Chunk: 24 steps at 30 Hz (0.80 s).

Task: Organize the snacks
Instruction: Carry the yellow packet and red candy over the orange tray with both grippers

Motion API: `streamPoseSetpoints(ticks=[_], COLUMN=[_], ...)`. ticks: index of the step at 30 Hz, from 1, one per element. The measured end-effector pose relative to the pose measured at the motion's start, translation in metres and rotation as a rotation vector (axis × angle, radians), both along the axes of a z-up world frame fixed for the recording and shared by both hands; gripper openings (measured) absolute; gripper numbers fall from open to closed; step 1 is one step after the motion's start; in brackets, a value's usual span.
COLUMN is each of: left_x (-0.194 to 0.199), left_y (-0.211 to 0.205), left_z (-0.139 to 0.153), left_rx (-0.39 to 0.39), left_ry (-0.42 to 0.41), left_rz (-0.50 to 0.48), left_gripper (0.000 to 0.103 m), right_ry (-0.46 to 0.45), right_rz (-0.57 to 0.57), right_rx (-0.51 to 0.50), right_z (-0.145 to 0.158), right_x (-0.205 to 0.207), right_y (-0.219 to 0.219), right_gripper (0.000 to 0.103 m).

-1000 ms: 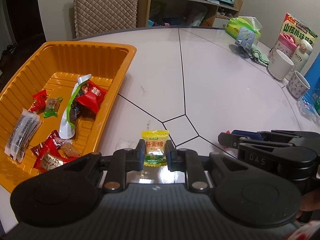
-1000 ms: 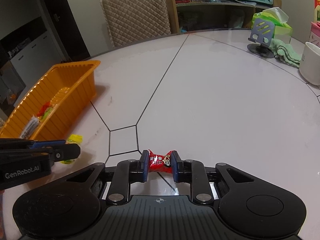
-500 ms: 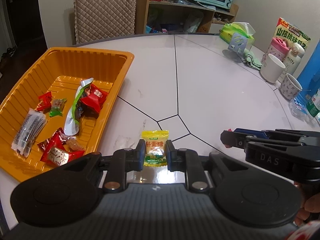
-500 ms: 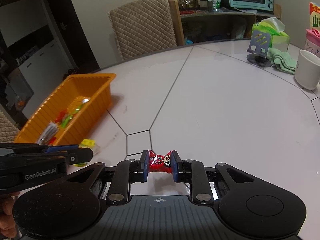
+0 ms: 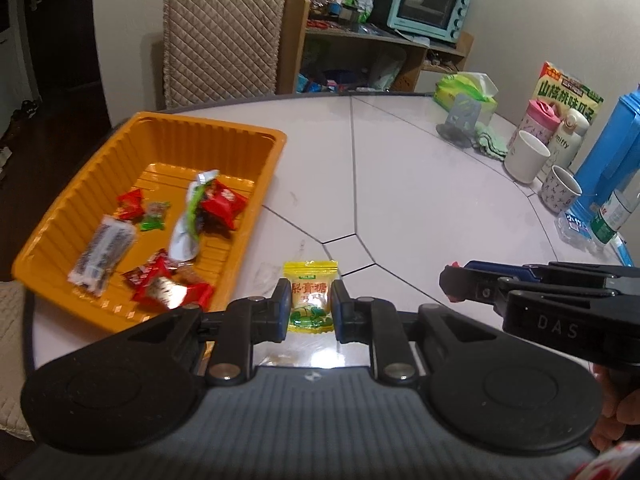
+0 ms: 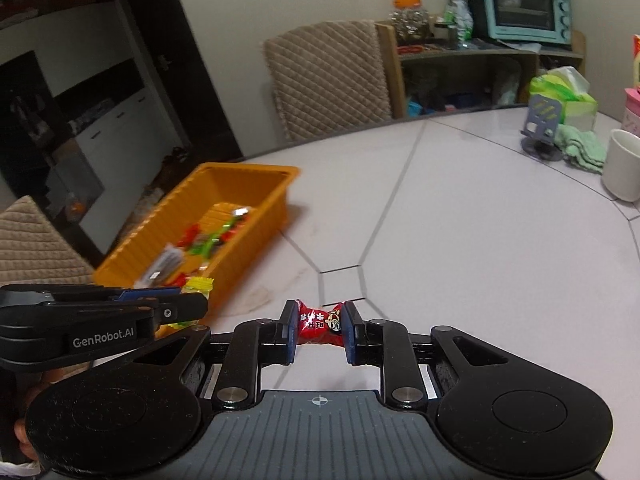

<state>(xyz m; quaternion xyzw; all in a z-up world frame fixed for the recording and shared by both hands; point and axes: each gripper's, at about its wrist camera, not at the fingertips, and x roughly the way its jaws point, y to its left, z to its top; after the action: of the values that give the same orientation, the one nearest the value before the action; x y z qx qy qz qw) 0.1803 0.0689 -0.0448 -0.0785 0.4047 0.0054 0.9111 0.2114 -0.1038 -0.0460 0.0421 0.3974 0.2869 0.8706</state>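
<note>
Both clenched: left gripper (image 5: 310,308) jaws grasp yellow candy (image 5: 310,298), right gripper (image 6: 319,330) jaws red candy (image 6: 319,322)

On my left wrist view I read "DAS" in pale letters on the side of the right gripper (image 5: 452,286). On my right wrist view the left gripper (image 6: 192,304) carries "GenRobot.AI" on its black body. The yellow candy packet (image 5: 310,294) clamped between my left pads bears three red Chinese characters, which I take to be 梨膏糖, though glare blurs the lowest part. Along the table's far right edge, the white bottle (image 5: 568,134) says "mifty", and the snack box (image 5: 568,94) behind it shows large green characters 山核桃味. The red candy (image 6: 320,322) has print I cannot make out.
</note>
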Motion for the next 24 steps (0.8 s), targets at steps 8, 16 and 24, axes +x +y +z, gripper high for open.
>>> streamPoseSetpoints(ticks=[8,16,24], left_x=[-0.025,-0.03,-0.012], left_y=[0.038,0.082,0.122], left_z=[0.015,0.025,0.024], left_rx=[0.026,0.052,0.037], left_ry=[-0.013,-0.026,-0.021], left_rz=[0.072,0.125,0.149], left_gripper=[0.018,0.018,0.018], right_ry=[-0.011,-0.022,-0.016], right_rz=[0.103,0.192,0.218], right_rx=[0.044,0.076,0.075], right_z=[0.013,0.017,0.008], right_x=[-0.014,-0.006,0.016], right_y=[0.042,0.105,0.153], right_gripper=[0.023,0.023,0.023])
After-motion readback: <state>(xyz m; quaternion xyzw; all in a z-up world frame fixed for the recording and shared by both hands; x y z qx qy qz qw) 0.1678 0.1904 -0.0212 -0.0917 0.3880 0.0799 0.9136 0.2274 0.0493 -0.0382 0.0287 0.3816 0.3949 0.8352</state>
